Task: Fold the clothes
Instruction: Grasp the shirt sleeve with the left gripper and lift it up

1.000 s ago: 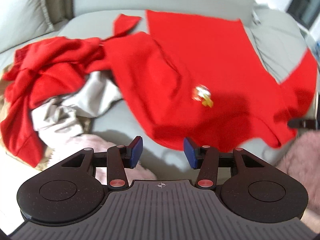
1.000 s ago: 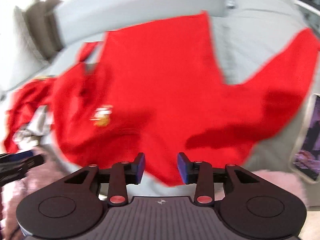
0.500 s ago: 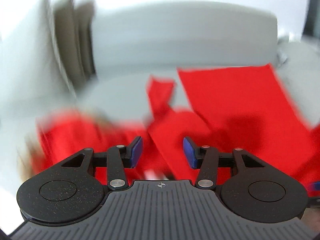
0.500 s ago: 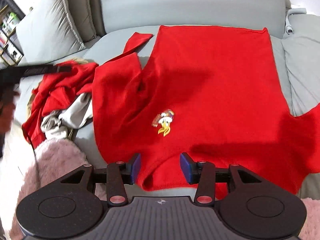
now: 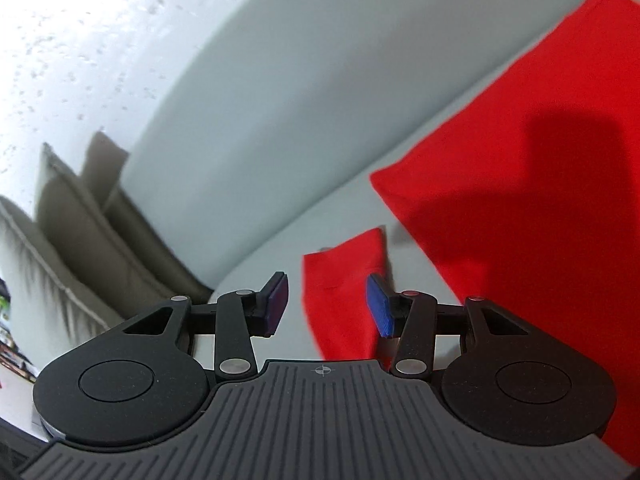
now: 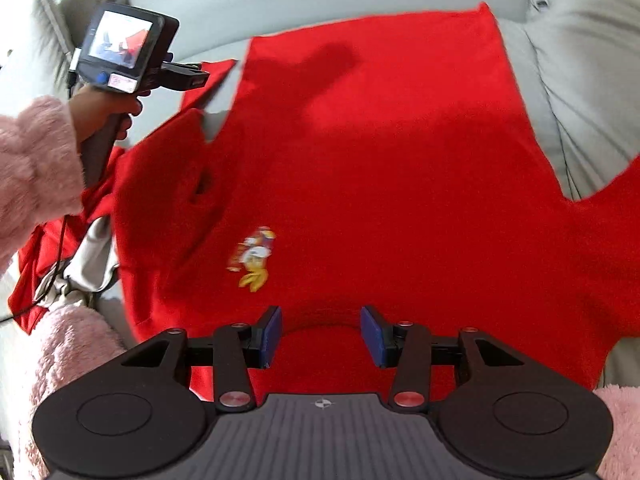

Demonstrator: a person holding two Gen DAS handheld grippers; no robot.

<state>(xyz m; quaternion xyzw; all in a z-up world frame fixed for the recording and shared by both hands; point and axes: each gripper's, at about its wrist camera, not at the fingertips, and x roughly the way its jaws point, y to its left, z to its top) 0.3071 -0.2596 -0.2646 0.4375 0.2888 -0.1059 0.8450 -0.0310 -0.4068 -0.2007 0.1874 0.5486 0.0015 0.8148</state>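
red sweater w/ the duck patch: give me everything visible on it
The red sweater lies spread flat on the grey sofa, hem toward the backrest, neckline nearest the right gripper. It looks like soft knit, with a small cartoon duck patch on the chest. One sleeve is folded, its cuff between the open fingers of the left gripper; the other reaches out at right. Neither gripper grips it.

- The sweater [image 6: 380, 168] is bright red all over.
- The duck picture [image 6: 253, 258] on it is white, yellow and a bit of red.
- The sofa [image 5: 280, 92] is light grey.
- The pillow [image 5: 80, 216] is brown-grey.
- The sleeve [image 6: 36, 160] is fluffy and pink.
- The left gripper [image 5: 327, 304] is black with blue pads.
- The right gripper [image 6: 320, 336] is black with blue pads too.
- The pile [image 6: 52, 264] is red and pale grey.
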